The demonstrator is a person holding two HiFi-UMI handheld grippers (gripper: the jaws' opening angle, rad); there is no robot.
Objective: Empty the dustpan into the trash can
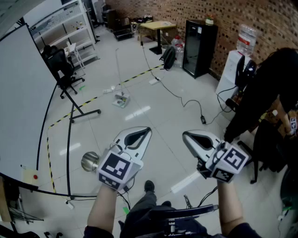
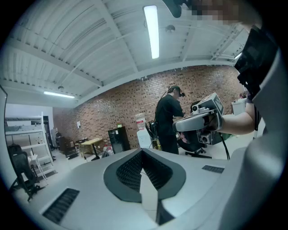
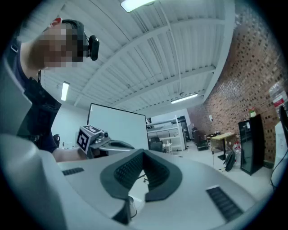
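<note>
Pale glossy floor [image 1: 158,111] bounded by brick wall [image 1: 223,14] and whiteboard [image 1: 23,93]; left gripper [image 1: 147,130] and right gripper [image 1: 186,135] held side by side on extended forearms, roughly level; both jaw pairs closed tip to tip, nothing gripped; long-handled dustpan [image 1: 121,100] seen well ahead on floor; metal trash can [image 1: 90,161] seen left of left gripper.

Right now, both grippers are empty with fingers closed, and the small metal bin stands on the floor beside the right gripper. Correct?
Not quite. The head view shows the small metal bin on the floor beside the left gripper, not the right gripper. Both are empty, fingers closed.
</note>
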